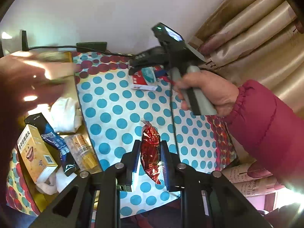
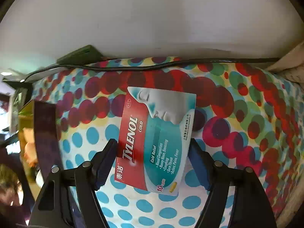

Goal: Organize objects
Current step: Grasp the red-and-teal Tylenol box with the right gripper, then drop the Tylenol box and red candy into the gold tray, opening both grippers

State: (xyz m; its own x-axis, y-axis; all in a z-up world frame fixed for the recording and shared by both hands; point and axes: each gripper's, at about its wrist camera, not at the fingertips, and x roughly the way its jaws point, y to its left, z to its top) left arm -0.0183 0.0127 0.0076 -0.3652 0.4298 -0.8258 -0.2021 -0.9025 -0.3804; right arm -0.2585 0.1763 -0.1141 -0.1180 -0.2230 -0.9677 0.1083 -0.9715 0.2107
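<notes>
My left gripper point(image 1: 151, 146) is shut on a red shiny foil snack packet point(image 1: 151, 148), held above the polka-dot tablecloth point(image 1: 117, 102). My right gripper point(image 2: 152, 148) is closed against both long sides of a red and teal Tylenol Cold box point(image 2: 157, 133) that lies on the cloth near its far edge. In the left wrist view the right gripper point(image 1: 138, 64) shows from outside, held by a hand in a red sleeve, over the same box point(image 1: 146, 79).
A wooden tray point(image 1: 83, 133) at the left holds a yellow box point(image 1: 36, 152), a dark blue packet point(image 1: 55, 142), a clear-wrapped orange item point(image 1: 83, 150) and white cloth point(image 1: 64, 114). A blurred hand point(image 1: 28, 79) hovers over it. A black cable point(image 2: 152, 66) and adapter point(image 2: 79, 55) lie along the wall.
</notes>
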